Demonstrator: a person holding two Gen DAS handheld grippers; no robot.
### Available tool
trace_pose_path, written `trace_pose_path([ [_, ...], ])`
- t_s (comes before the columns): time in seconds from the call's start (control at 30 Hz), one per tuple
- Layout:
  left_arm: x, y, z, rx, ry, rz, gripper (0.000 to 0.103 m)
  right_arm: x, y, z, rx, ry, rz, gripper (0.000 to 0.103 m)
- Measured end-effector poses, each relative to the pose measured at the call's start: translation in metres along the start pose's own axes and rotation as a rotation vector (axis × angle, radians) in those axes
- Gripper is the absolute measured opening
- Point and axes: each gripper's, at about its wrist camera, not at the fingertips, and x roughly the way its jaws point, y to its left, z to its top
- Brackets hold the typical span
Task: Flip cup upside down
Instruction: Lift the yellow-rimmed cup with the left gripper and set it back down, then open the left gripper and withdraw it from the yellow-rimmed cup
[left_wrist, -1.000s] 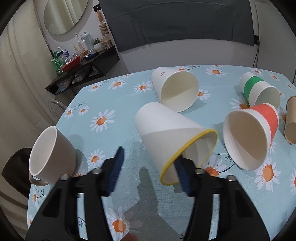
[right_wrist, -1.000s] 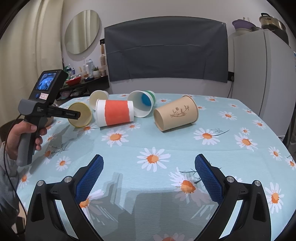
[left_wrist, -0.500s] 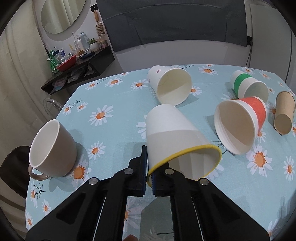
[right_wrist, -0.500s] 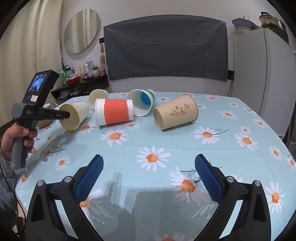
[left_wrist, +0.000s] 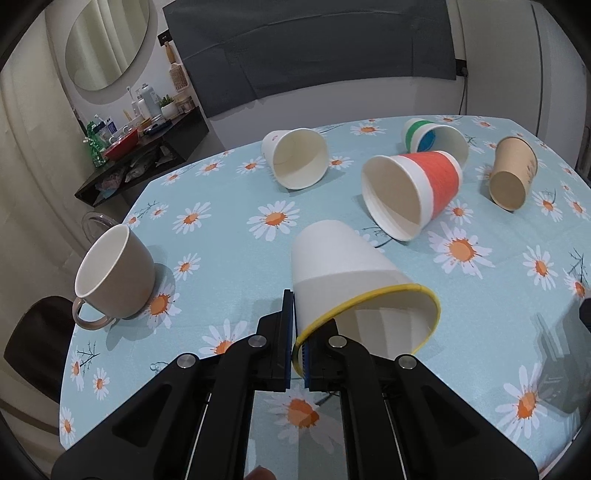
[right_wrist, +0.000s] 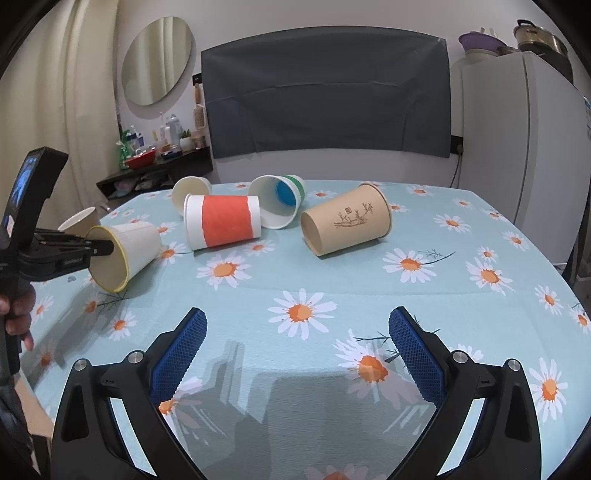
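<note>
The white, yellow-rimmed paper cup (left_wrist: 347, 273) is tilted on its side, lifted above the tablecloth.

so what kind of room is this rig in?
Likely a home dining or kitchen corner: daisy tablecloth, white fridge with pots on top, oval mirror over a toiletry shelf.

We see a beige mug (left_wrist: 114, 273) upright on the daisy-print table (right_wrist: 332, 280), with orange-banded (right_wrist: 225, 221), green-banded (right_wrist: 280, 201), brown (right_wrist: 347, 223) and plain white (left_wrist: 297, 157) cups lying sideways.

black hand-held gripper (right_wrist: 295, 354), blue ridged pads (right_wrist: 180, 354), silver screws
</note>
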Motion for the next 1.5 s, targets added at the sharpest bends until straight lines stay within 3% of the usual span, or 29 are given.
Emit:
trace_pose_path([
  [0.53,-0.029,-0.050,-0.029,0.114,-0.038,-0.081,0.006,0.000,-0.002,0.000,0.014,0.000,-0.006,0.095],
  [0.6,-0.029,-0.052,-0.031,0.130,-0.031,-0.091,0.021,0.000,-0.002,0.000,0.013,0.000,-0.006,0.095],
  [0.67,-0.029,-0.051,-0.033,0.135,-0.031,-0.112,0.062,0.000,-0.002,0.000,0.013,0.001,-0.005,0.095],
  [0.73,-0.033,-0.049,-0.036,0.134,-0.046,-0.125,0.079,0.000,-0.003,0.000,0.014,0.002,-0.004,0.095],
  [0.87,-0.037,-0.044,-0.043,0.145,-0.062,-0.108,0.097,0.001,-0.003,0.001,0.017,0.006,-0.002,0.095],
  [1.13,-0.033,-0.022,-0.061,0.146,-0.070,-0.084,0.097,0.002,-0.003,0.001,0.021,0.013,-0.004,0.095],
  [1.5,-0.039,0.024,-0.077,0.090,-0.149,-0.054,0.097,0.009,-0.006,0.002,0.038,0.051,-0.004,0.095],
])
